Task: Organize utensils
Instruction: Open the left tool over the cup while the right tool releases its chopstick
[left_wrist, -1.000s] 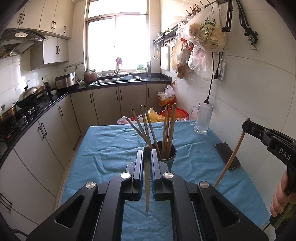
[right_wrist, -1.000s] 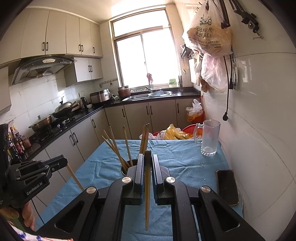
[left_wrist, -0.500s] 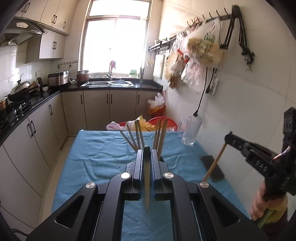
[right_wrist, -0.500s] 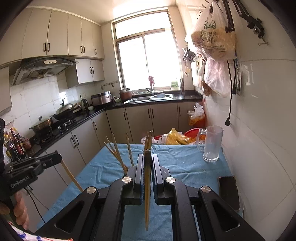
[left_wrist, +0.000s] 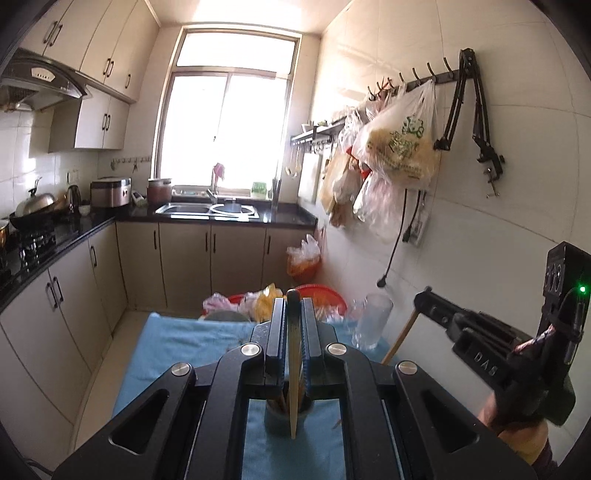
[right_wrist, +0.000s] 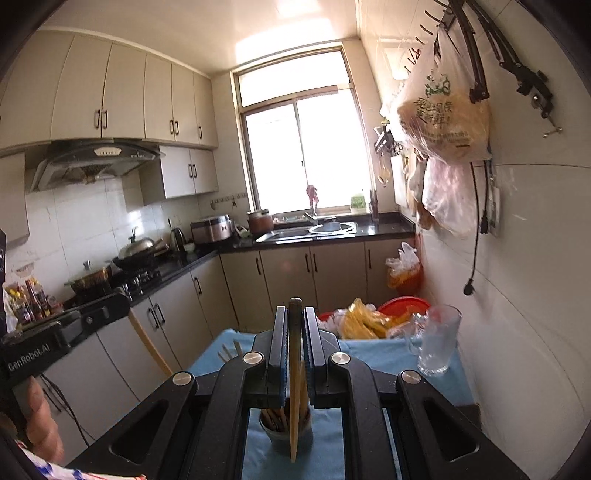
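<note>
My left gripper (left_wrist: 293, 314) is shut on a wooden chopstick (left_wrist: 294, 384) that hangs point down over the grey utensil cup (left_wrist: 275, 421) on the blue cloth. My right gripper (right_wrist: 295, 317) is shut on another wooden chopstick (right_wrist: 294, 398), also point down above the cup (right_wrist: 280, 435), which holds several chopsticks. In the left wrist view the right gripper (left_wrist: 424, 299) shows at the right with its chopstick (left_wrist: 400, 336). In the right wrist view the left gripper (right_wrist: 122, 299) shows at the left with its chopstick (right_wrist: 149, 343).
A glass mug (right_wrist: 437, 339) stands at the table's far right, also seen in the left wrist view (left_wrist: 371, 321). A red basin (right_wrist: 404, 306) and plastic bags lie beyond the blue table cloth (right_wrist: 373, 354). Bags (left_wrist: 399, 147) hang on the right wall. Kitchen cabinets run along the left.
Both grippers have risen and come closer over the cup, each still holding its chopstick. The cup now sits beneath the fingers instead of ahead of them.
</note>
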